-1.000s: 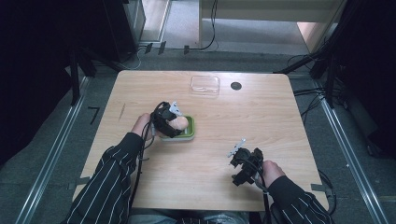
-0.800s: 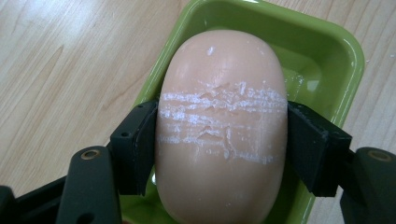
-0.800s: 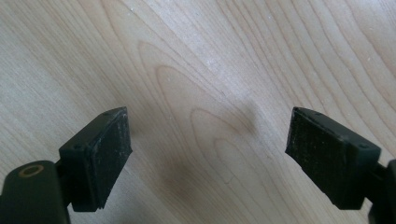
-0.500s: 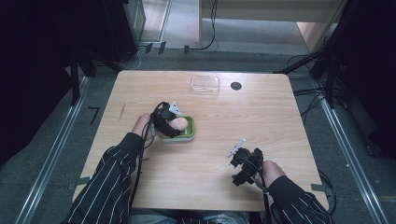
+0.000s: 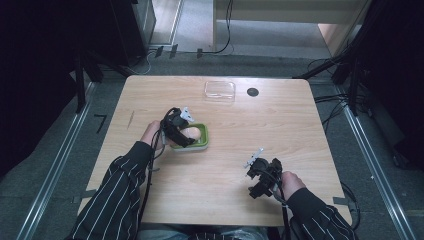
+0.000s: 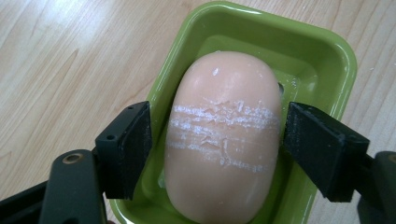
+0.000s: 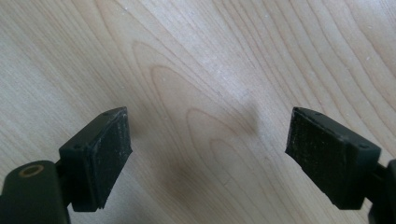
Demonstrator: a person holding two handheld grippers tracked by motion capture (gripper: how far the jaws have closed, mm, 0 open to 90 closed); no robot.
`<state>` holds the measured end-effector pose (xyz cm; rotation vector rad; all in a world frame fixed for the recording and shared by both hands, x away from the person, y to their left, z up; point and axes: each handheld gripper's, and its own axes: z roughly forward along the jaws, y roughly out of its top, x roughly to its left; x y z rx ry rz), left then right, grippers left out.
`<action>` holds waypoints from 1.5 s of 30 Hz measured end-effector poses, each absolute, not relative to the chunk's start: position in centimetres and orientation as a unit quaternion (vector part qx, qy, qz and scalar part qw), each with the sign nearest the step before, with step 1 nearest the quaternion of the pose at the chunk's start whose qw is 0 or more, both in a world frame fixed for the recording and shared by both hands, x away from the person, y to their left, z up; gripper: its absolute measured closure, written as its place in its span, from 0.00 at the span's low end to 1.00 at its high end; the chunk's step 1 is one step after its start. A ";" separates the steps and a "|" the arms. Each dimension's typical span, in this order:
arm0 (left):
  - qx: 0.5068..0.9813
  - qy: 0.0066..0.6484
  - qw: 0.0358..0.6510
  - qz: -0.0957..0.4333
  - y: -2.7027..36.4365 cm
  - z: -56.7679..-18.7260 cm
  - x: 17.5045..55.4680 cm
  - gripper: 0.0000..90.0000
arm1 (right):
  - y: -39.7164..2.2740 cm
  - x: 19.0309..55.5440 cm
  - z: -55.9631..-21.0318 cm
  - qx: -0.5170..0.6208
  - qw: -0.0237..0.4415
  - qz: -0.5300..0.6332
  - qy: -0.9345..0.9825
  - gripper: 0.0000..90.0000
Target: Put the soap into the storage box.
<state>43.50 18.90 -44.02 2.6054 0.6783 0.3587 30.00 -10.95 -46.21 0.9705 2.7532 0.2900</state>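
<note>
Soap [image 6: 223,140] scored, between just-opened left tool [image 6: 215,144] pads.

Left gripper [image 5: 189,134] is hovering over the green dish [image 5: 202,144] w/ the peach soap bar [image 5: 195,133] lying in it; its jaws have just been opening, soap between them. Right gripper [image 5: 251,162] is sitting near the table [image 5: 300,130] front edge, well apart from the dish. Clear lid [image 5: 219,90] & black disc [image 5: 252,92] are lying just beside each other at the far edge.

Scuffed waxy soap [image 6: 223,140] lies in a glossy plastic dish [image 6: 322,42] on matt wood table [image 6: 60,56].
</note>
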 end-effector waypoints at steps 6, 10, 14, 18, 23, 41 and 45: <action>0.934 0.260 0.205 0.134 19.0 -43.7 43.1 0.18 | -10.9 30.1 -46.2 0.325 0.103 0.101 0.935 0.16; 0.933 0.265 0.202 0.133 19.0 -43.4 42.9 0.15 | -10.8 29.9 -46.1 0.326 0.102 0.101 0.935 0.16; 0.933 0.269 0.199 0.137 18.9 -43.4 42.8 0.14 | -10.9 29.9 -46.1 0.326 0.105 0.103 0.934 0.16; 0.931 0.277 0.196 0.137 19.2 -43.2 42.7 0.11 | -10.6 29.6 -46.0 0.325 0.105 0.100 0.934 0.16; 0.927 0.287 0.199 0.138 19.3 -42.8 42.3 0.10 | -11.0 29.5 -45.9 0.329 0.107 0.099 0.933 0.16; 0.917 0.325 0.183 0.141 19.9 -41.9 39.8 0.09 | -11.1 29.3 -45.9 0.330 0.108 0.100 0.932 0.16; 0.915 0.331 0.181 0.143 20.1 -41.3 39.0 0.08 | -11.1 29.2 -45.9 0.332 0.108 0.098 0.932 0.16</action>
